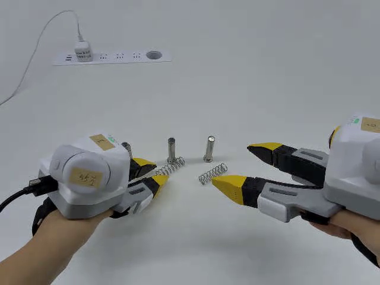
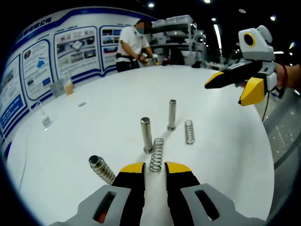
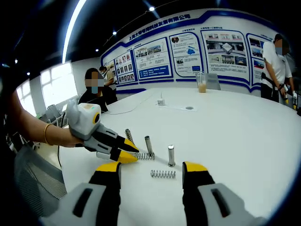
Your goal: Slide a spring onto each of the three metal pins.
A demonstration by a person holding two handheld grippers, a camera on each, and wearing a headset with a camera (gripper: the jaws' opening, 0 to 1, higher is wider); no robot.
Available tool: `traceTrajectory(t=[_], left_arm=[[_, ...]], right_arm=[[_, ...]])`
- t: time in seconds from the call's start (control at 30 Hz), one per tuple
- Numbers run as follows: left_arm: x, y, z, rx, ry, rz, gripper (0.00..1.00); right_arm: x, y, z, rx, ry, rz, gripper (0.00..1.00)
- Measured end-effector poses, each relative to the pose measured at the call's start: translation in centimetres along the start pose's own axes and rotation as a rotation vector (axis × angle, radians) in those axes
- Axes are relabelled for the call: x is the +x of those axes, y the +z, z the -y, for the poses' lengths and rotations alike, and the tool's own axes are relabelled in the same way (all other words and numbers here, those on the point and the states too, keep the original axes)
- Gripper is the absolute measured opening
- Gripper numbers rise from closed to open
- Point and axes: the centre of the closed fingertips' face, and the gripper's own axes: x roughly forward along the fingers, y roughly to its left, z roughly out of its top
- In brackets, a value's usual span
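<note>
Three metal pins stand upright in a row on a white workbench (image 1: 249, 89). The left pin (image 2: 94, 161) already wears a fitted spring (image 2: 106, 173), while the middle pin (image 1: 171, 149) and the right pin (image 1: 209, 148) are bare. Two loose springs lie flat in front of them. The nearer spring (image 1: 170, 167) rests just beside the foot of the middle pin. Its near end sits between the yellow tips of the left gripper (image 1: 151, 170), whose jaws stand narrowly apart around it without visibly pinching it. The second spring (image 1: 212, 173) lies on the bench in front of the right pin, apart from both tools. To its right, the right gripper (image 1: 236, 164) hovers with jaws spread wide, holding nothing. Farther back on the bench sits a power strip (image 1: 113, 57) with a charger plugged in. Beyond the bench, a person (image 2: 130, 44) stands before wall display panels (image 2: 70, 47).
</note>
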Motion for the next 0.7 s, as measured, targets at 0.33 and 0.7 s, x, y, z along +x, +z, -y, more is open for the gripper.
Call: traceTrajectory(t=[0.33, 0.7], left_arm=[[0.44, -0.16, 0.15, 0.046, -0.011, -0.013, 0.12], [0.18, -0.27, 0.74, 0.066, -0.032, -0.015, 0.10]], right_arm=[[0.00, -0.64, 0.22, 0.002, -0.018, -0.026, 0.52], [0.01, -0.87, 0.26, 0.010, -0.027, -0.035, 0.52]])
